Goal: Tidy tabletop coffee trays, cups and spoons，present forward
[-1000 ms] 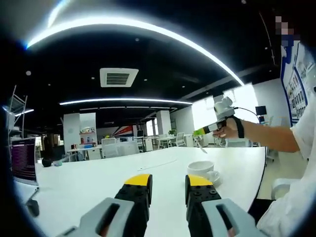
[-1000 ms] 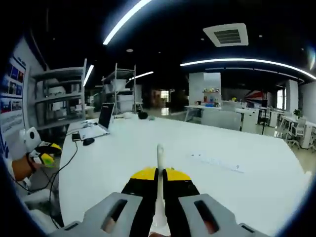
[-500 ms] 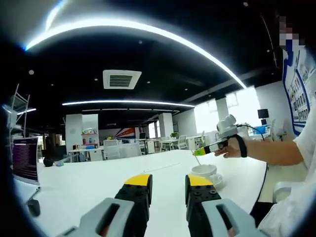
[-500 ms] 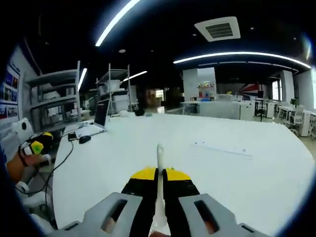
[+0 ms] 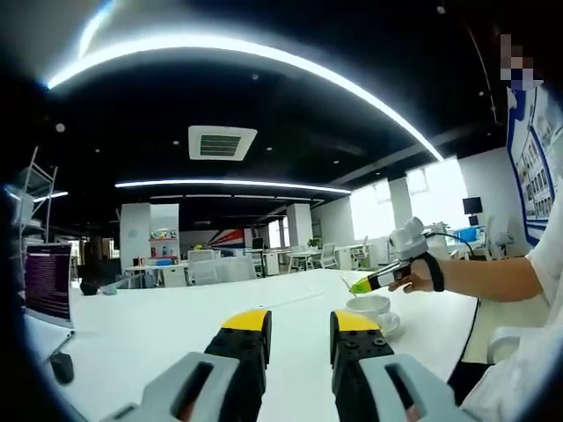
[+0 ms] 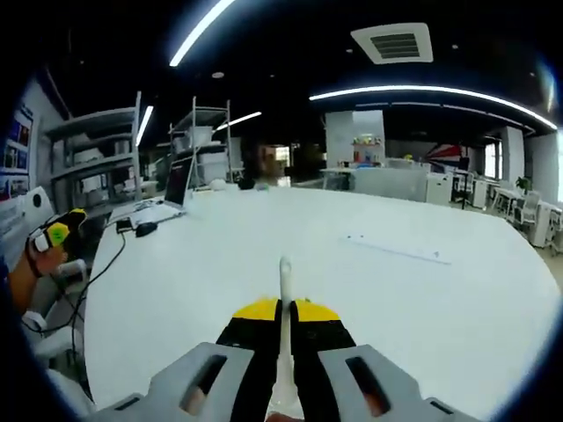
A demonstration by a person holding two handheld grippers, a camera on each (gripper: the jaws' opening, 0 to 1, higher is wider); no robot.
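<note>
While a long white desk (image 5: 158, 325) stretches through an open office, the left tool (image 5: 299, 327), black with yellow tips, hovers above it with its jaws apart and nothing between them. Beyond that tool's right jaw sits a white ceramic coffee cup (image 5: 369, 305) on a white saucer (image 5: 387, 322), near the desk's right-hand edge. Just above the cup, the right tool (image 5: 362, 286) reaches in from the right in a person's hand (image 5: 420, 276), its tip close over the cup's rim. In the right gripper view, the right tool (image 6: 284, 309) is closed on a slim white spoon (image 6: 284, 281), whose handle points forward from between the yellow-tipped jaws over bare desk (image 6: 422, 308). At that desk's far-left corner stand an open laptop (image 6: 173, 189) and a dark mouse (image 6: 145, 229), a black cable (image 6: 104, 264) trailing off the edge. The left tool (image 6: 58, 234) shows beside the desk's left edge, held in a hand.
</note>
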